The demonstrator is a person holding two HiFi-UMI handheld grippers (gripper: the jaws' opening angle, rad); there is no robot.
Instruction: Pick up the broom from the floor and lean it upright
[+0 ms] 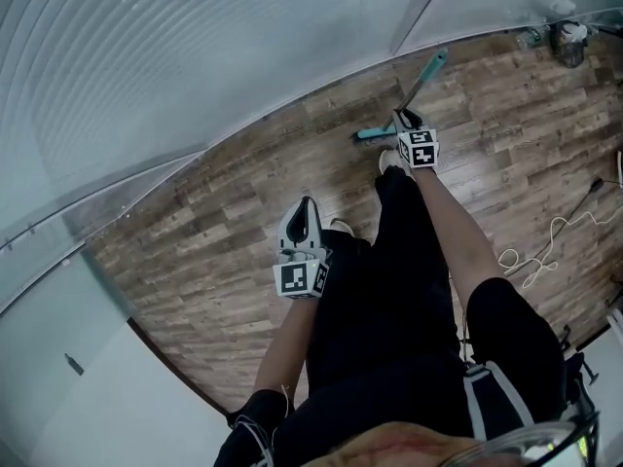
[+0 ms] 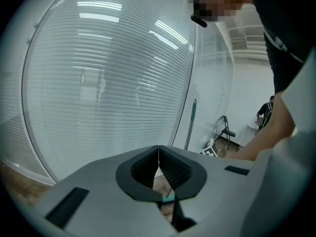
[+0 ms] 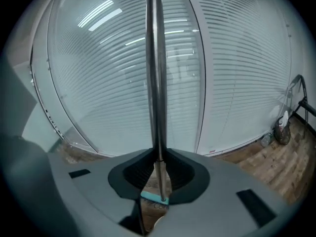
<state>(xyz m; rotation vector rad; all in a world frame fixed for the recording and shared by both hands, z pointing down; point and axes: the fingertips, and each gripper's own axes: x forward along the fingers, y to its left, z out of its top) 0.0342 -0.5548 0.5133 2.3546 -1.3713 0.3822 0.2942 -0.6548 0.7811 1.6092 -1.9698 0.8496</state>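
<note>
Two grippers, one broom (image 3: pixel 156 83) — standing upright by the glass wall (image 1: pixel 195 47).
Right gripper (image 3: pixel 159 157) is clamped on the broom's metal pole, its teal head on the wood floor (image 1: pixel 224 232) just before that wall. Left gripper (image 2: pixel 158 157) — jaws pressed together, empty — hangs farther back from it.

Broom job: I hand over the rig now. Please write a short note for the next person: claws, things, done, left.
Right claw: shut on the broom, low on its metal pole.
Left claw: shut, empty, apart from the broom.
Broom: almost upright, teal head on the wooden floor beside the glass wall.
Done: broom raised off the floor.
Left: rest the pole against the wall (I cannot tell if it touches already), then open the right claw and check that it stands.
</note>
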